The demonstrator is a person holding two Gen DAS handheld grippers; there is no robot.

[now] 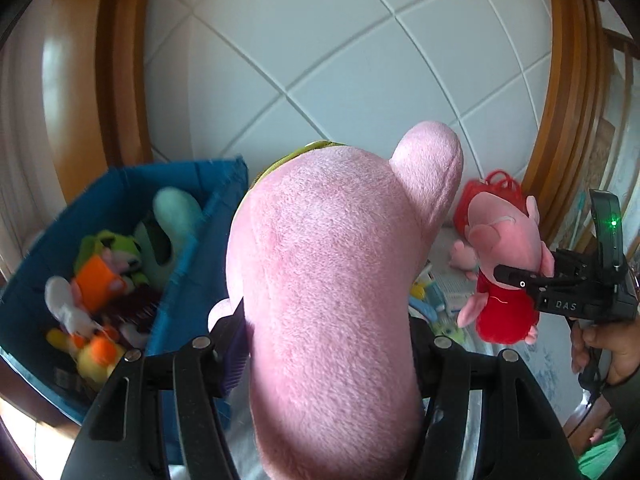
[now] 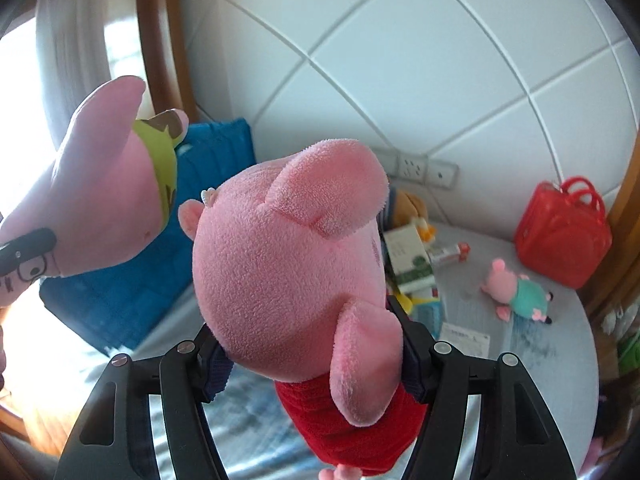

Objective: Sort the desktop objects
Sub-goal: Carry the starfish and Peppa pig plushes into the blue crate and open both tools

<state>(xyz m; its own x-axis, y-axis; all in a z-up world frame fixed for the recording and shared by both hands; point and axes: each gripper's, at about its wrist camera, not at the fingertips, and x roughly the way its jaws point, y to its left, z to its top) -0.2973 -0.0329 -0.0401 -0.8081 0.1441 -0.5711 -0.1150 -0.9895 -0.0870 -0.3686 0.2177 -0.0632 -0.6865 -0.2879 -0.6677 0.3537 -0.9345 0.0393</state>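
My left gripper [image 1: 328, 336] is shut on a big pale pink star plush [image 1: 332, 280] with green shorts, which fills the left wrist view; the same star plush [image 2: 100, 192] hangs at the left of the right wrist view. My right gripper [image 2: 316, 356] is shut on a pink pig plush in a red dress [image 2: 288, 272]. In the left wrist view that pig plush [image 1: 504, 256] hangs at the right, held in the right gripper [image 1: 516, 280]. A blue fabric bin [image 1: 120, 184] with several plush toys inside stands at the left, just beside the star plush.
On the pale table [image 2: 472, 292] lie a small pig plush in a teal outfit [image 2: 516, 292], a red toy handbag [image 2: 564, 232], a green-and-white box [image 2: 408, 260] and other small items. A white tiled wall [image 1: 340, 60] with sockets [image 2: 412, 168] stands behind. A hand [image 1: 608, 344] holds the right gripper.
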